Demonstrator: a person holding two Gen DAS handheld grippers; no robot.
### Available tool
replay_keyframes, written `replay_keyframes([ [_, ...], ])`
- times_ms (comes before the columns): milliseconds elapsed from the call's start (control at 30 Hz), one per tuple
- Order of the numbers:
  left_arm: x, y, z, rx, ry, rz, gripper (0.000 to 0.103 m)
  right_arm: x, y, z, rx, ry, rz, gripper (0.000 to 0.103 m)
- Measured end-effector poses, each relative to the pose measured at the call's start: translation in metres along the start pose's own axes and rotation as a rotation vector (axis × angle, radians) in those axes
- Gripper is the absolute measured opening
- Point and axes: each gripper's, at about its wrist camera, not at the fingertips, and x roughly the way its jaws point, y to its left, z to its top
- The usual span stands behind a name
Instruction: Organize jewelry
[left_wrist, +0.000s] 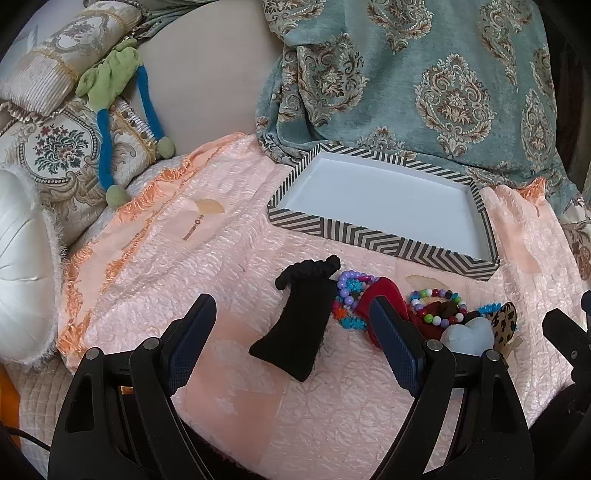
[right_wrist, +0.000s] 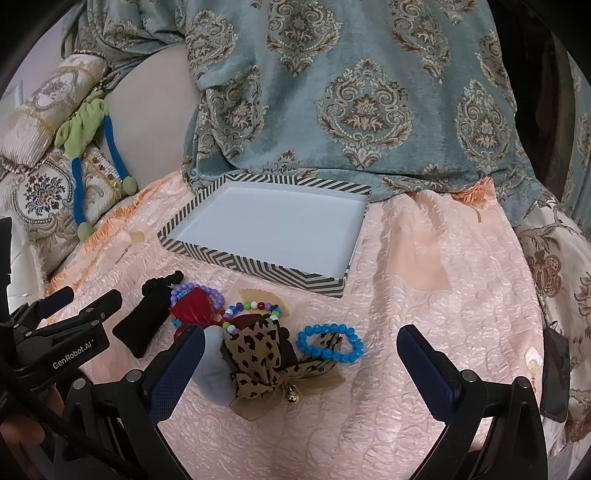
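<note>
Jewelry (right_wrist: 258, 332) lies beside striped tray (right_wrist: 325, 286); nothing inside

Jewelry pile (right_wrist: 258, 332) before striped tray (right_wrist: 192, 251)

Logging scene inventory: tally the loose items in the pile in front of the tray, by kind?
Beaded bracelets: 3, namely purple bead bracelet, multicolour bead bracelet, blue faceted bead bracelet
Pouches: 1, black fabric drawstring pouch
Bows: 1, leopard-print bow with gold bell
Hearts: 1, pale blue heart
Red pieces: 1, kind unclear
Total: 7 countable; smaller bits are hidden.

Patterned teal curtain (left_wrist: 424, 81), embroidered cushions (left_wrist: 55, 147)
</note>
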Motion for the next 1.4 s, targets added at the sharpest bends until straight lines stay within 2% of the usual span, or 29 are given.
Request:
replay_keyframes([
  [133, -0.002, 0.004, 0.002, -0.002, 0.004, -0.010, 0.085, -0.001, -0.001, 0.001, -0.004, 0.003, 0.016, 0.103],
  [333, -0.007, 0.027, 0.016, -0.054, 0.006, -0.023, 0.085, -0.009, -0.008, -0.005, 0.008, -0.007, 0.124, 0.103],
  [433, -0.007, 0.037, 0.023, -0.084, 0.024, -0.048, 0.085, -0.008, -0.012, -0.008, 0.020, 0.015, 0.185, 0.100],
  [567, -0.009, 0.044, 0.027, -0.095, 0.026, -0.058, 0.085, -0.006, -0.008, -0.016, -0.026, 0.043, 0.212, 0.098],
  [600, -0.009, 0.045, 0.028, -0.099, 0.030, -0.064, 0.085, -0.006, -0.007, -0.018, -0.036, 0.048, 0.208, 0.096],
  [667, -0.005, 0.045, 0.028, -0.104, 0.049, -0.085, 0.085, -0.002, -0.007, -0.022, -0.068, 0.065, 0.190, 0.081],
  [767, 0.004, 0.047, 0.026, -0.115, 0.089, -0.108, 0.085, 0.006, -0.017, -0.024, -0.055, 0.115, 0.198, 0.070],
  [867, 0.010, 0.054, 0.027, -0.128, 0.099, -0.103, 0.085, 0.012, -0.023, -0.027, -0.046, 0.142, 0.222, 0.068],
  [1033, 0.022, 0.060, 0.027, -0.147, 0.156, -0.155, 0.085, 0.023, -0.024, -0.034, -0.051, 0.194, 0.262, 0.068],
  [1200, 0.039, 0.047, 0.021, -0.080, 0.222, -0.169, 0.085, 0.045, -0.017, -0.037, -0.060, 0.228, 0.302, 0.068],
  [1233, 0.042, 0.044, 0.019, -0.070, 0.232, -0.173, 0.085, 0.050, -0.017, -0.037, -0.061, 0.232, 0.299, 0.061],
  [1267, 0.046, 0.041, 0.017, -0.059, 0.243, -0.175, 0.085, 0.056, -0.017, -0.038, -0.053, 0.245, 0.308, 0.046],
  [1300, 0.051, 0.038, 0.014, -0.044, 0.255, -0.169, 0.085, 0.063, -0.019, -0.038, -0.036, 0.265, 0.324, 0.041],
  [1400, 0.064, 0.033, 0.009, -0.026, 0.268, -0.138, 0.085, 0.080, -0.024, -0.039, 0.014, 0.296, 0.358, 0.040],
])
